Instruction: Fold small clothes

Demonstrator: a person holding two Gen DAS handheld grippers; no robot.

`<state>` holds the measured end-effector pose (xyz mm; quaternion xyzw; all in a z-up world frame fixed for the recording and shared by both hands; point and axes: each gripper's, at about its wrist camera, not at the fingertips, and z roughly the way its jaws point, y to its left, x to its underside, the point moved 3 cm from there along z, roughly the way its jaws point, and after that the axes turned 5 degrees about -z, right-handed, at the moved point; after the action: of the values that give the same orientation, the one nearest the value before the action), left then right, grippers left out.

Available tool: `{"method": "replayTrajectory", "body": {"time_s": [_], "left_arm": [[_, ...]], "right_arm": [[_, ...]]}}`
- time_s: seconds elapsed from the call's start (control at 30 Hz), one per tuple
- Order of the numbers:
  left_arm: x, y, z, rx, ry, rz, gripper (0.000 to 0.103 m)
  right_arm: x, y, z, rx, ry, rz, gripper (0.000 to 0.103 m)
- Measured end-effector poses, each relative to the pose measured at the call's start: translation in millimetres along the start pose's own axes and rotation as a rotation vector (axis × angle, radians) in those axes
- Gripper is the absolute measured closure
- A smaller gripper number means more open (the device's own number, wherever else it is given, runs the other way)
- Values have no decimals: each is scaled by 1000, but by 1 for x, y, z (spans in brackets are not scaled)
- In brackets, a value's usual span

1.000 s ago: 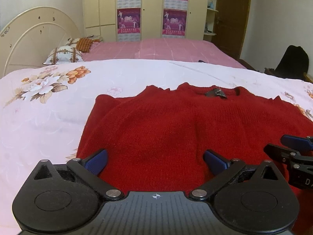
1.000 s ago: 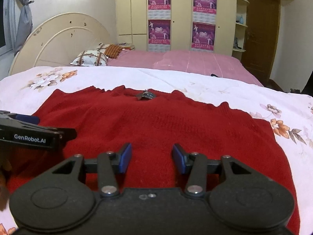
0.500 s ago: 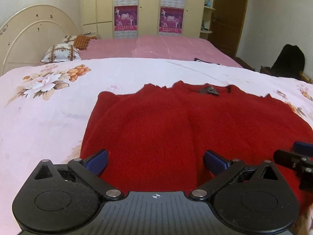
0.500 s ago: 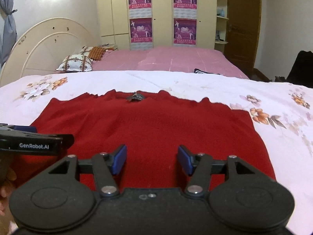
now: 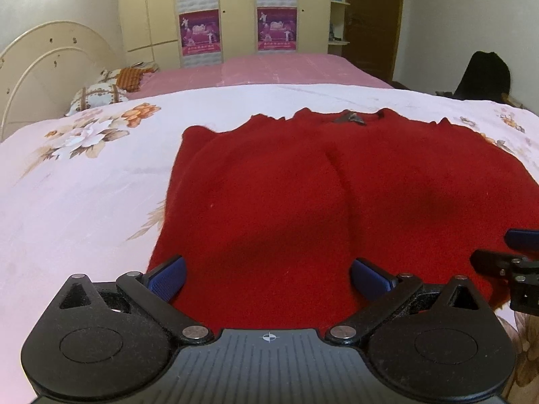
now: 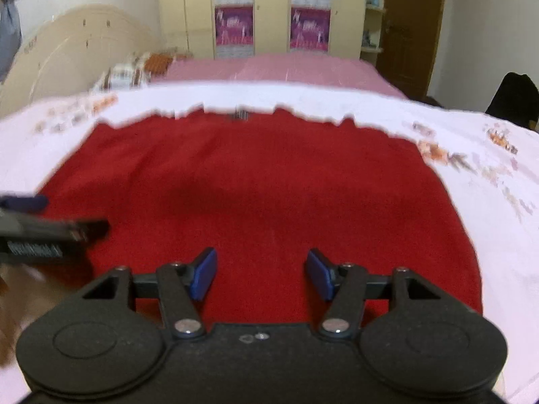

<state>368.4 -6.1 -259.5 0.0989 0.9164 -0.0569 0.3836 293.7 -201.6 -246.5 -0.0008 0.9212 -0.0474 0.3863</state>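
**Plainly, both grippers hung open over the red sweater**

Plainly, we saw the red sweater (image 5: 337, 195) lying flat on the floral bedspread (image 5: 84, 185), filling the centre of both wrist views, its neckline toward the top of the frame. We held the left gripper (image 5: 267, 274) at the lower edge of its view, jaws spread wide and clear of the knit, with only the sweater's near hem behind the gap. The right gripper (image 6: 262, 277) sat low in its own blurred view, jaws parted less widely, gripping nothing. Its tip also showed at the right edge of the left view. A pink bed (image 5: 269, 70) and a cream wardrobe (image 5: 235, 10) filled the upper frame.
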Motion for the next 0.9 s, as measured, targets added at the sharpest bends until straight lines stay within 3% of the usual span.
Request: {"method": "replayTrajectory", "body": {"time_s": [0.3, 0.4, 0.9], "left_arm": [[0, 8, -20, 21, 28, -82, 0], [0, 10, -26, 31, 40, -124, 0], [26, 19, -50, 115, 139, -319, 0]], "right_arm": [[-4, -3, -19, -19, -11, 45, 43], [-5, 0, -23, -27, -20, 42, 35], [-5, 1, -28, -44, -29, 50, 34]]}}
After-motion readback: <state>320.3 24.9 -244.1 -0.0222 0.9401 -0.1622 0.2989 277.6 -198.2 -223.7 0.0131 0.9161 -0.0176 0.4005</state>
